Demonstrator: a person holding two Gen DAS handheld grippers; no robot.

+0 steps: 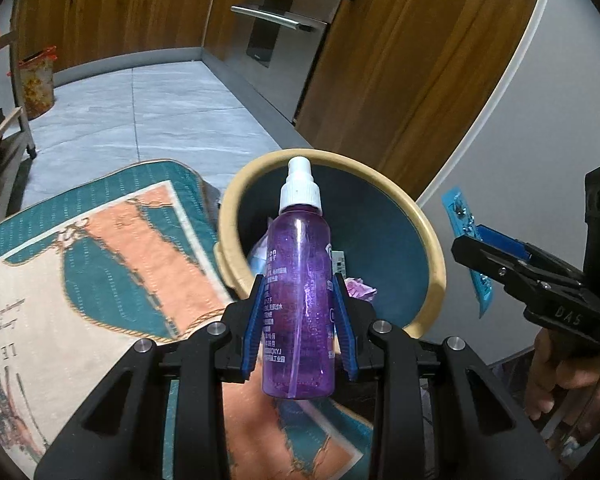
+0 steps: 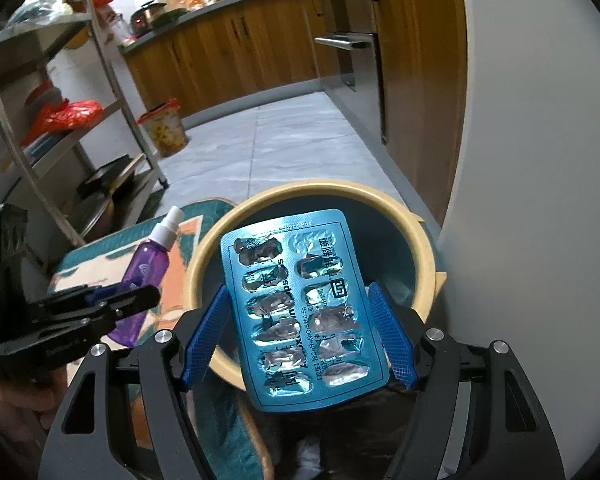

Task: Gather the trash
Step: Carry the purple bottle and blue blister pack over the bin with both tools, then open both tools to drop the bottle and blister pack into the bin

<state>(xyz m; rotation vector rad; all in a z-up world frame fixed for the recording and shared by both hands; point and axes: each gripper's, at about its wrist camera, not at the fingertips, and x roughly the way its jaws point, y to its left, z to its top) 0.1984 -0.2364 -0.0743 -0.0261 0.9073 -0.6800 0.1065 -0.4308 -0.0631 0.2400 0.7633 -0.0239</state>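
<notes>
My left gripper (image 1: 300, 290) is shut on a purple spray bottle (image 1: 300, 276) with a white nozzle, held upright above the near rim of a round trash bin (image 1: 430, 236) with a beige rim and dark inside. My right gripper (image 2: 300, 300) is shut on an empty blue blister pack (image 2: 300, 308), held over the same bin (image 2: 424, 252). The right gripper with the pack (image 1: 460, 216) shows at the right in the left wrist view. The left gripper (image 2: 140, 296) and bottle (image 2: 146, 268) show at the left in the right wrist view. Some paper scraps (image 1: 360, 288) lie in the bin.
A teal and orange patterned mat (image 1: 100, 260) lies left of the bin on the grey tile floor (image 1: 148, 120). Wooden cabinets (image 1: 400, 80) and a white curved appliance (image 1: 548, 140) stand to the right. A metal shelf rack (image 2: 60, 120) and a small lined bin (image 2: 164, 128) stand at left.
</notes>
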